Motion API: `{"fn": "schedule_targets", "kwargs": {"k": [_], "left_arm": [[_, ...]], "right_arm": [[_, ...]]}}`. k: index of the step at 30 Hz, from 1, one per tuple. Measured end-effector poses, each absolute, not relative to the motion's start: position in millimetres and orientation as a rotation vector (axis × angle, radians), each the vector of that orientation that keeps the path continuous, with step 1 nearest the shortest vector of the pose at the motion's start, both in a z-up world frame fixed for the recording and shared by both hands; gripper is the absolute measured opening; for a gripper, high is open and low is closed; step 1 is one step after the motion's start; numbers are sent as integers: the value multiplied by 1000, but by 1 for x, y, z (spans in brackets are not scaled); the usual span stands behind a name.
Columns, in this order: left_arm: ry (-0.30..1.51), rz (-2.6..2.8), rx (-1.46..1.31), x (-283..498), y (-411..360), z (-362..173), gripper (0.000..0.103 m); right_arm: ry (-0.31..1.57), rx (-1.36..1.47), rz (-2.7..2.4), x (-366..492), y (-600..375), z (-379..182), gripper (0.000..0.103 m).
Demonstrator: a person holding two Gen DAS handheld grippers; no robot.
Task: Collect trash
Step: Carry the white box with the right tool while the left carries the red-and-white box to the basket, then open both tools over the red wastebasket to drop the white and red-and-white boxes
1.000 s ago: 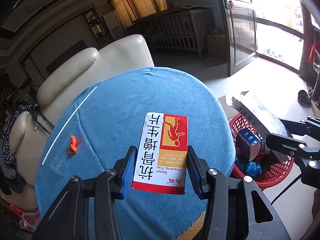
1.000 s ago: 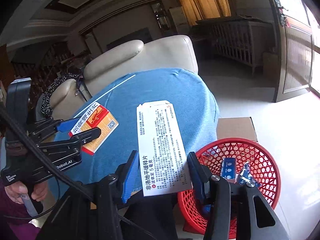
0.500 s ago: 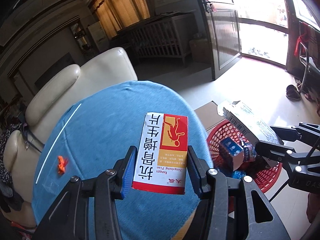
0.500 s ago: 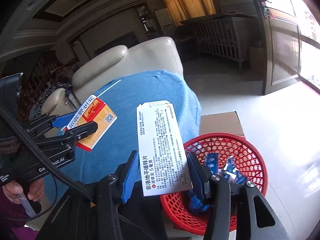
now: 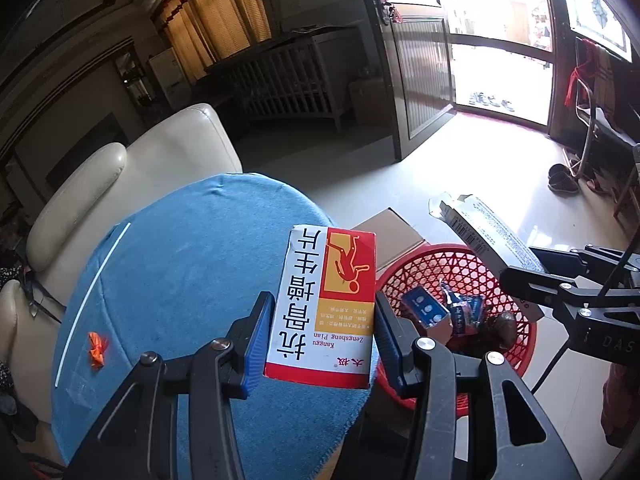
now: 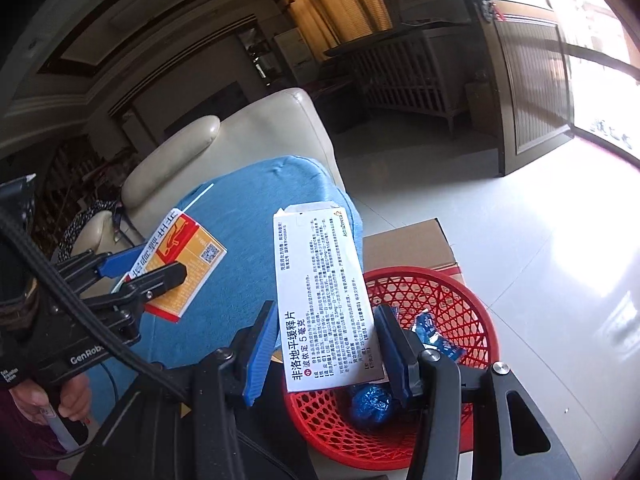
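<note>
My left gripper [image 5: 320,344] is shut on a red, yellow and white medicine box [image 5: 326,304], held above the right edge of the blue-covered round table [image 5: 180,264]. My right gripper [image 6: 326,350] is shut on a white medicine box [image 6: 324,300] with black print, held over the near rim of the red mesh basket [image 6: 460,292]. That basket [image 5: 516,344] stands on the floor beside the table and holds blue packets [image 6: 438,340] and a crumpled blue ball [image 6: 372,402]. In the right wrist view the left gripper [image 6: 160,264] with its red box [image 6: 180,260] hangs over the table.
A small orange scrap [image 5: 97,349] and a long white straw [image 5: 94,300] lie on the table's left side. A cream leather armchair [image 5: 132,168] stands behind the table. A cardboard box [image 6: 412,244] sits on the floor behind the basket. A hand [image 6: 52,396] holds the left gripper's handle.
Both grippers have swung to the right with their boxes still held. The basket has come nearer under the right gripper, and the table has slid left in both views.
</note>
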State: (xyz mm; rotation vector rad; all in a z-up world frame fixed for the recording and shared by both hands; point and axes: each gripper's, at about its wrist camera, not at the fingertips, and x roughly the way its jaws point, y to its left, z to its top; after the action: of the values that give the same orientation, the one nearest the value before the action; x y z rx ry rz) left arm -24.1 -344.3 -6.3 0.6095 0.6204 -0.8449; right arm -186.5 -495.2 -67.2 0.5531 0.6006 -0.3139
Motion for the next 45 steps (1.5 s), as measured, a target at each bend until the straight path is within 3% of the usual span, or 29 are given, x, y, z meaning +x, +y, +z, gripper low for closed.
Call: {"fn": "schedule_targets", "kwargs": {"k": [45], "left_arm": [[705,-836,612,-24,-371,-39,51]], "right_arm": [[652,642,-383,-195,-512,-85,52]]}}
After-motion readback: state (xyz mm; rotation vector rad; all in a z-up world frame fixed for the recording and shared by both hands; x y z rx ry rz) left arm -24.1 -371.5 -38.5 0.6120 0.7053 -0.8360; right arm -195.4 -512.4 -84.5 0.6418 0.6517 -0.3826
